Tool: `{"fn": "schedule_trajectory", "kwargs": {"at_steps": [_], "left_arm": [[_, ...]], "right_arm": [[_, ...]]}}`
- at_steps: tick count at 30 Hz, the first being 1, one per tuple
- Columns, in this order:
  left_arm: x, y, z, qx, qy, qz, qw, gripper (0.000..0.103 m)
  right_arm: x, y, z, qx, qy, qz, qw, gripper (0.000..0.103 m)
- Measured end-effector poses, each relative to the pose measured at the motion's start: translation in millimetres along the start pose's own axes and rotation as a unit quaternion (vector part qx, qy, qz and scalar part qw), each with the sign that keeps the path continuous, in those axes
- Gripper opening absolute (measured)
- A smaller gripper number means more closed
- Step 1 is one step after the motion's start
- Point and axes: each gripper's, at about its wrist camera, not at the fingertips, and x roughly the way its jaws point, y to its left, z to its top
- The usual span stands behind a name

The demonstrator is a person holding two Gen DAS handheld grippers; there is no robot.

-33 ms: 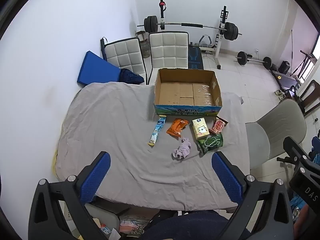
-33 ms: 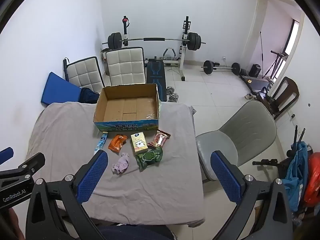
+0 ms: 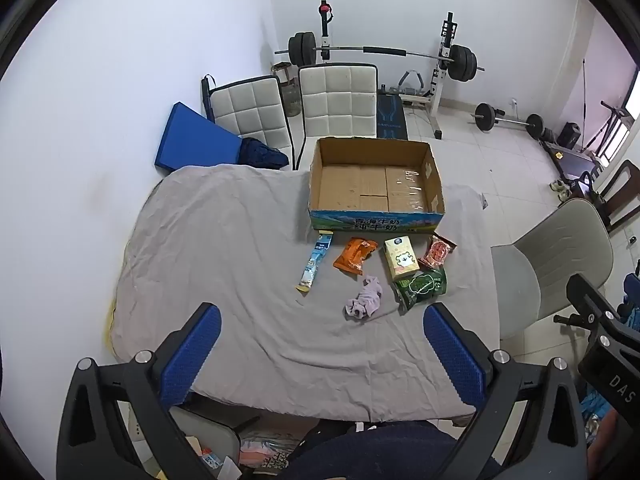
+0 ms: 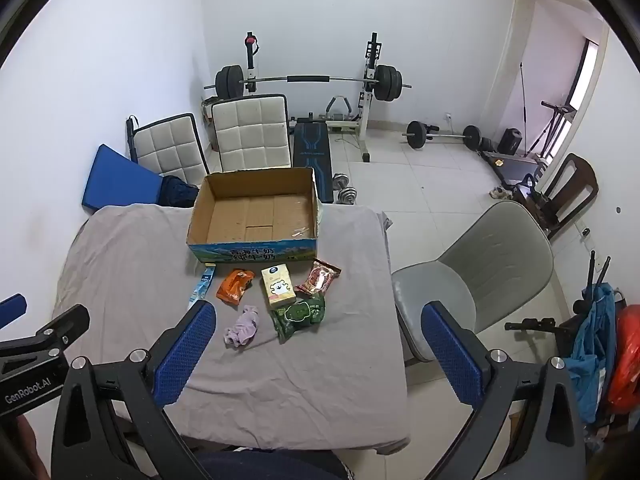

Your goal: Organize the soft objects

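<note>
An open, empty cardboard box (image 3: 376,196) (image 4: 256,216) stands at the far side of a table with a grey cloth (image 3: 224,248) (image 4: 128,264). In front of it lie a blue-white stick pack (image 3: 314,268), an orange pouch (image 3: 354,255) (image 4: 235,286), a yellow tissue pack (image 3: 401,258) (image 4: 278,290), a red snack pack (image 3: 438,250) (image 4: 320,278), a green pouch (image 3: 422,286) (image 4: 298,316) and a crumpled lilac cloth (image 3: 366,302) (image 4: 242,326). My left gripper (image 3: 322,354) and right gripper (image 4: 320,354) are open and empty, held high above the table's near edge.
Two white padded chairs (image 3: 296,108) and a blue mat (image 3: 192,140) stand behind the table. A grey chair (image 4: 472,280) is at its right side. A barbell rack (image 4: 312,80), a bench and weights stand at the back wall.
</note>
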Motion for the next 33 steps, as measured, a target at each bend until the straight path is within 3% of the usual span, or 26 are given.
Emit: {"fn": "schedule_trajectory", "kwargs": {"at_steps": [33], "left_arm": [[-14, -12, -6, -0.001, -0.016, -0.014, 0.9998, 0.103]], "right_arm": [[-2, -6, -15, 0.001, -0.001, -0.005, 1.000, 0.103]]}}
